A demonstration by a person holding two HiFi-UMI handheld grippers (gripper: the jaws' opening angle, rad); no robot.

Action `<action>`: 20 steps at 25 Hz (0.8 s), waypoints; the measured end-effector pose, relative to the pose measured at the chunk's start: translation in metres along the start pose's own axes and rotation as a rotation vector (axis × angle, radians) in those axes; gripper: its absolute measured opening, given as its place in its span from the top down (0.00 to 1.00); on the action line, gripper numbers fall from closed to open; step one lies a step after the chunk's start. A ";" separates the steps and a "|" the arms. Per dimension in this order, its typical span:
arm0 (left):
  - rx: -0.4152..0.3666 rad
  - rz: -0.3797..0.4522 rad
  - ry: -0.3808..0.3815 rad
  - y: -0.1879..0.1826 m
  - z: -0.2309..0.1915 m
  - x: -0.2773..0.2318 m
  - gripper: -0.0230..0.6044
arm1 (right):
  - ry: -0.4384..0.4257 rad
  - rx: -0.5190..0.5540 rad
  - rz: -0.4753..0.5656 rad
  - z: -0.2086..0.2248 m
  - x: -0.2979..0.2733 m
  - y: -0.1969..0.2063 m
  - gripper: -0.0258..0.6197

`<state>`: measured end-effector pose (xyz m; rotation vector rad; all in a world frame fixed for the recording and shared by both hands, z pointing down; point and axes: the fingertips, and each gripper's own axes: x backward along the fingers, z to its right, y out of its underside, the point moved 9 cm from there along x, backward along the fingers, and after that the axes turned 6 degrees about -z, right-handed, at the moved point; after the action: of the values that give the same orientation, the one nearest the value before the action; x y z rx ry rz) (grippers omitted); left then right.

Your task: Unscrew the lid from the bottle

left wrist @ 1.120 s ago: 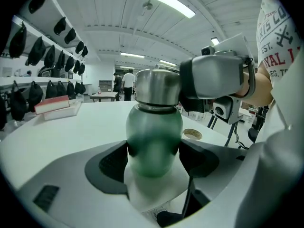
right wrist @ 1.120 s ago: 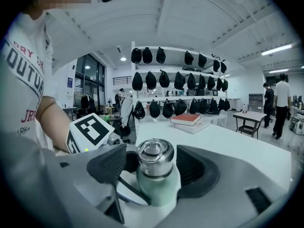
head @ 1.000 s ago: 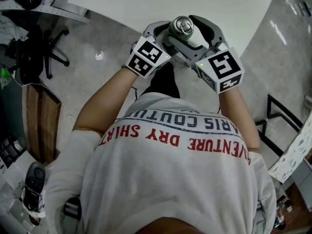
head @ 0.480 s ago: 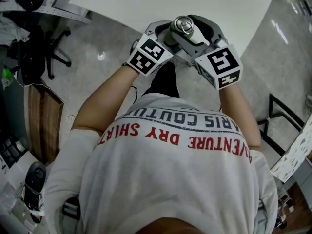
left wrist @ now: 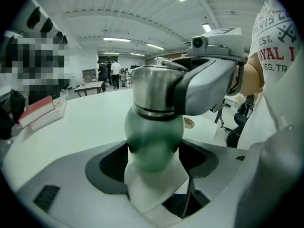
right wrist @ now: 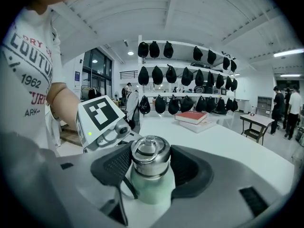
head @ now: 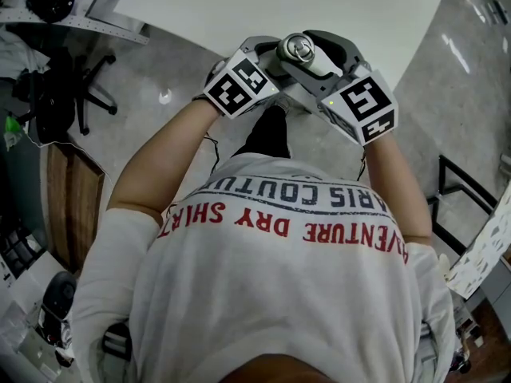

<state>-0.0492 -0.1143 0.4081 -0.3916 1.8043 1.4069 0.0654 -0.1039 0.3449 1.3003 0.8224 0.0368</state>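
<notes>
A pale green bottle [left wrist: 154, 137] with a steel lid [right wrist: 150, 155] is held upright in the air at the near edge of the white table [head: 279, 6]. My left gripper [left wrist: 153, 167] is shut on the green body, its dark pads pressing both sides. My right gripper [right wrist: 150, 170] comes from the opposite side, and its pads press on the lid's sides. From the head view, the lid [head: 298, 49] shows between the two marker cubes, with the left gripper [head: 271, 64] and the right gripper [head: 313, 54] crossing at it. The bottle's lower half is hidden.
A black office chair [head: 72, 86] stands on the floor at the left. Stacked books [right wrist: 192, 118] lie on the table beyond the bottle, before shelves of black bags [right wrist: 185, 75]. A red and white box [left wrist: 42, 113] sits at the table's far left. People stand far off [right wrist: 289, 103].
The right gripper's jaws have narrowed onto the lid. Both grippers and the bottle have shifted slightly up in the head view, and the left marker cube has turned a little.
</notes>
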 end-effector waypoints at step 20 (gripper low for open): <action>-0.349 -0.114 0.298 -0.013 -0.025 -0.009 0.40 | -0.262 0.168 -0.048 0.021 -0.003 -0.002 0.55</action>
<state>-0.0453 -0.1434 0.4077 -0.9128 1.7289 1.6522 0.0741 -0.1230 0.3454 1.4069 0.6416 -0.2411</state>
